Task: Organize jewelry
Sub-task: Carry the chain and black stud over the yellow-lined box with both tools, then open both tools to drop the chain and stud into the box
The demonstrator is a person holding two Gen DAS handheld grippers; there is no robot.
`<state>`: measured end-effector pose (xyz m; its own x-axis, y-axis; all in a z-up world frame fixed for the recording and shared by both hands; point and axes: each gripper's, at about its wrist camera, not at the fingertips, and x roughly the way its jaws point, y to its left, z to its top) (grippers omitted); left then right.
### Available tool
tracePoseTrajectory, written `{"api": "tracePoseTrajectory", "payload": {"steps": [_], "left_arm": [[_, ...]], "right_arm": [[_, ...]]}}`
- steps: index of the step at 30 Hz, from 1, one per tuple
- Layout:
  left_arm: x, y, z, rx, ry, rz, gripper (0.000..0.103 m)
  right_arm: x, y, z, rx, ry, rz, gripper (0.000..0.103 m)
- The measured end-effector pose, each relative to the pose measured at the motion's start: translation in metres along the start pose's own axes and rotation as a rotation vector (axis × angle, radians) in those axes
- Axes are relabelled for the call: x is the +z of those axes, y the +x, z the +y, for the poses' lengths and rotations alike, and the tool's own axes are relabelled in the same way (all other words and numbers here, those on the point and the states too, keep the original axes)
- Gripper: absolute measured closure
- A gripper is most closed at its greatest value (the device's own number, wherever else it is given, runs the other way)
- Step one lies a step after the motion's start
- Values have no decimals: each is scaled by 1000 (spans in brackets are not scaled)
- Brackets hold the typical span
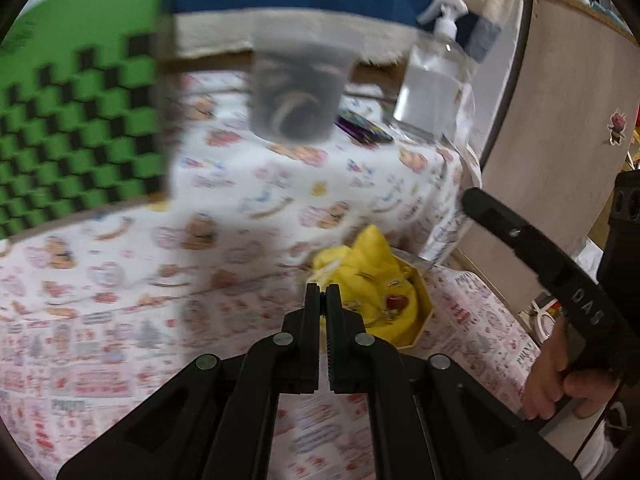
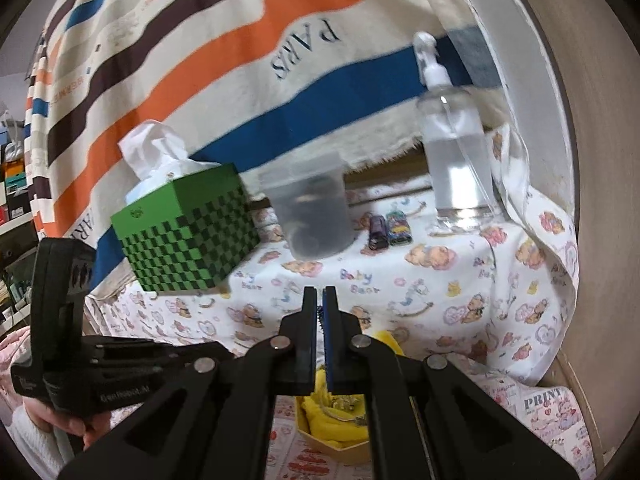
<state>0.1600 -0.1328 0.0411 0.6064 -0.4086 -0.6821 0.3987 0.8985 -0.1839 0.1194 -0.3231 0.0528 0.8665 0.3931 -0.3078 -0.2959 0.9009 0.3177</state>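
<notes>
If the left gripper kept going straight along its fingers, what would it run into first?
Most likely the yellow cloth lining the jewelry box, right beyond the left gripper, whose jaws are closed. Depth is unclear through the fisheye and blur; it could pass just over the cloth.

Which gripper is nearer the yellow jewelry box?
Probably the right gripper: it is directly above the yellow jewelry box. The left gripper sits just short of it.

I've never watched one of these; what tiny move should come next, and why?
Probably open the left gripper and lower it toward the jewelry box: both grippers look shut and empty, and the pieces lie on the yellow cloth inside the box.
</notes>
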Motion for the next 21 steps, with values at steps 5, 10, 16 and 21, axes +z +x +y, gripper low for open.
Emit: {"api": "tracePoseTrajectory", "payload": {"steps": [5, 10, 16, 21], "left_arm": [[0, 30, -7, -64, -23, 65, 101], [-4, 51, -14, -95, -20, 108, 101], [-5, 68, -12, -144, -53, 128, 101], [-3, 67, -14, -121, -49, 102, 101]], "right_arm": [[-7, 14, -15, -15, 33, 53, 100], [-11, 21, -25, -8, 63, 80, 100], [-12, 23, -34, -5, 99, 98, 100], [-12, 22, -37, -10, 110, 96, 100]]}}
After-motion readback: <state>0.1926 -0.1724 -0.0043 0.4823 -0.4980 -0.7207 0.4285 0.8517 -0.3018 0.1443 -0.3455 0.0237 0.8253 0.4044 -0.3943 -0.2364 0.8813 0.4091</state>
